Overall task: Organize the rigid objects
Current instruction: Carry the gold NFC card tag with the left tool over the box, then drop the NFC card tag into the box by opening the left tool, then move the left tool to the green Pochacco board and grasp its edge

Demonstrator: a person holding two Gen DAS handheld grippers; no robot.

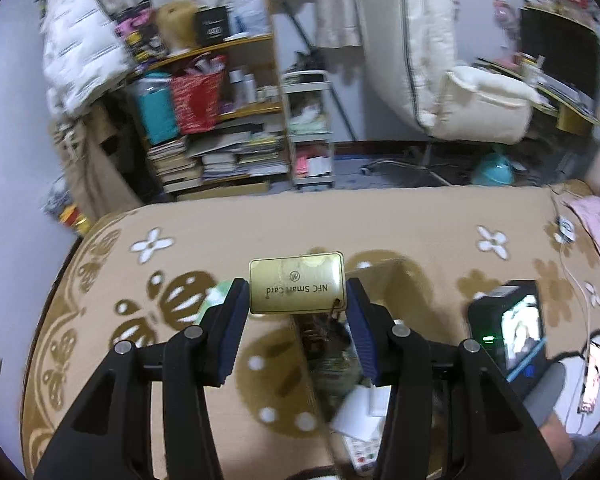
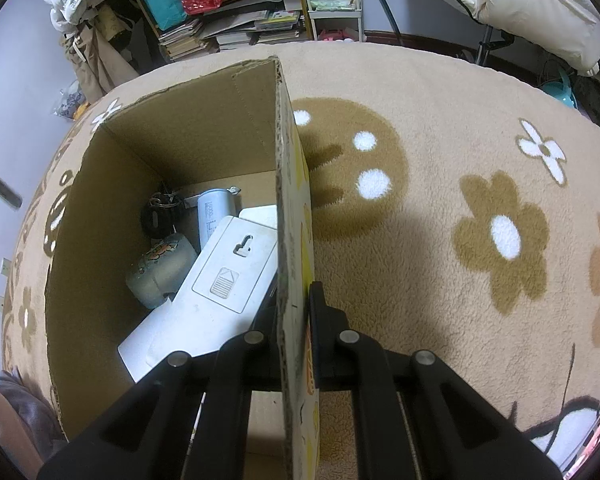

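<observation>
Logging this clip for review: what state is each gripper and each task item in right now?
left gripper: shut on the gold NFC card, held above the box
right gripper: shut on the cardboard box wall
cardboard box: open-topped, partly filled
white remote: lying in the box, back side up

one gold card point(image 1: 297, 283) sits between the two fingers of the left claw point(image 1: 297, 300). one cardboard box point(image 2: 172, 128) has its wall between the fingers of the right claw point(image 2: 296, 312). inside the box, to the left of this claw, i count one white flat device point(image 2: 220, 280), one white cylinder point(image 2: 214, 212), one black key fob point(image 2: 156, 220) and one pale round object point(image 2: 160, 268). two lit screens point(image 1: 520, 332) are to the right of the left claw.
</observation>
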